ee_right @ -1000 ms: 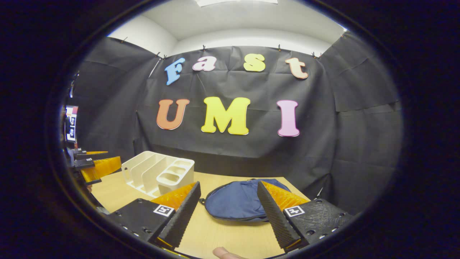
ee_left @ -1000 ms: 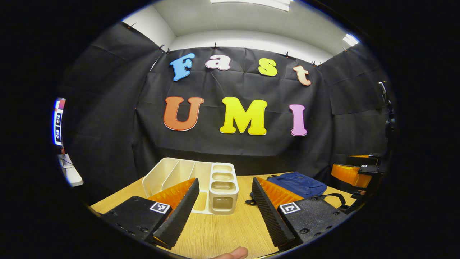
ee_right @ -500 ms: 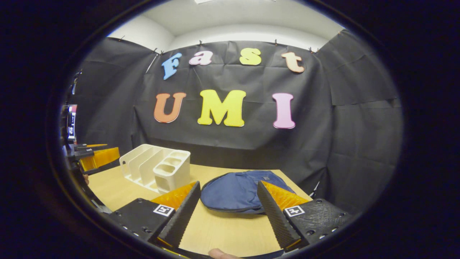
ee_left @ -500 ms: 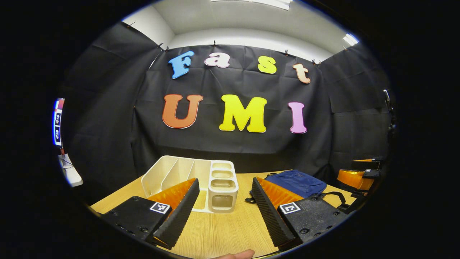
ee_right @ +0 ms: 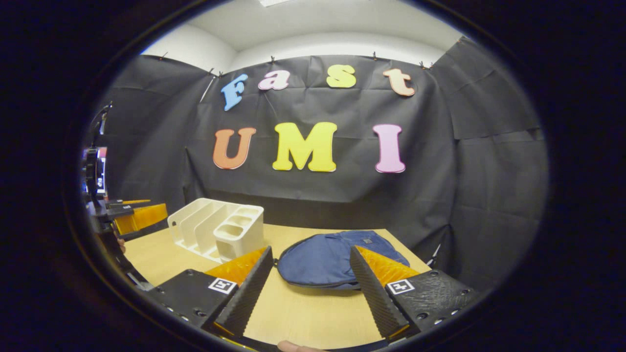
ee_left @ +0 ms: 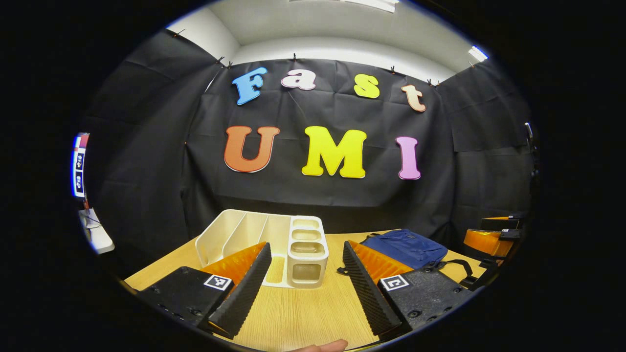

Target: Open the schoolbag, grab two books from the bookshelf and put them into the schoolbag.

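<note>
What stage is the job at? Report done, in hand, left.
Done: nothing. The schoolbag lies flat and looks closed on the table. In hand: nothing; the left gripper and the right gripper are open. Left: everything. No books are visible in the white bookshelf.

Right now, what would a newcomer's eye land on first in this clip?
Probably the navy schoolbag, lying flat on the wooden table straight ahead of the open right gripper. Next, the white bookshelf standing to the bag's left, in front of the open left gripper; its slots look empty, with no books in sight.
</note>
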Available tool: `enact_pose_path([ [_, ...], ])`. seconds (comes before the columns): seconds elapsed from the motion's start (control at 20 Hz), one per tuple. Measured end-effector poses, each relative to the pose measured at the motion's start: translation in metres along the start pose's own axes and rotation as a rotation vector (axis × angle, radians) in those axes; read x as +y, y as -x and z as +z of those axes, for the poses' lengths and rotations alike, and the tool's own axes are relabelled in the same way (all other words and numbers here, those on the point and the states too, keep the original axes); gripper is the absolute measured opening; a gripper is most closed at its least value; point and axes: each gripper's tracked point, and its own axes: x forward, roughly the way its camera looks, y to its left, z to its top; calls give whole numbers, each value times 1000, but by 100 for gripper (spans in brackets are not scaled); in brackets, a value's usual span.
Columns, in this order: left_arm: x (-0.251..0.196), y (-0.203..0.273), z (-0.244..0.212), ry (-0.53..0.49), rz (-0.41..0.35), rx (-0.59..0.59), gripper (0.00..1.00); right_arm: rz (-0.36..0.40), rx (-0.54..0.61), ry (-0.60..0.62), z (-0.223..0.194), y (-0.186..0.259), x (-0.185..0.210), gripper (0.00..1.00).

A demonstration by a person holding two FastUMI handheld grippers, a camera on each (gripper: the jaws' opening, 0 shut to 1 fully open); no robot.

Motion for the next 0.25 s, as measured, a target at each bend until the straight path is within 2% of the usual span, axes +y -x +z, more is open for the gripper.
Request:
enact_pose_path([
  [0.1, -1, 1, 0, 1, -8, 2, 94, -3, 2, 9, -1, -2, -2, 97],
  [0.25, -1, 1, -1, -6, -10, 6, 94, 3, 15, 12, -4, -4, 0, 95],
])
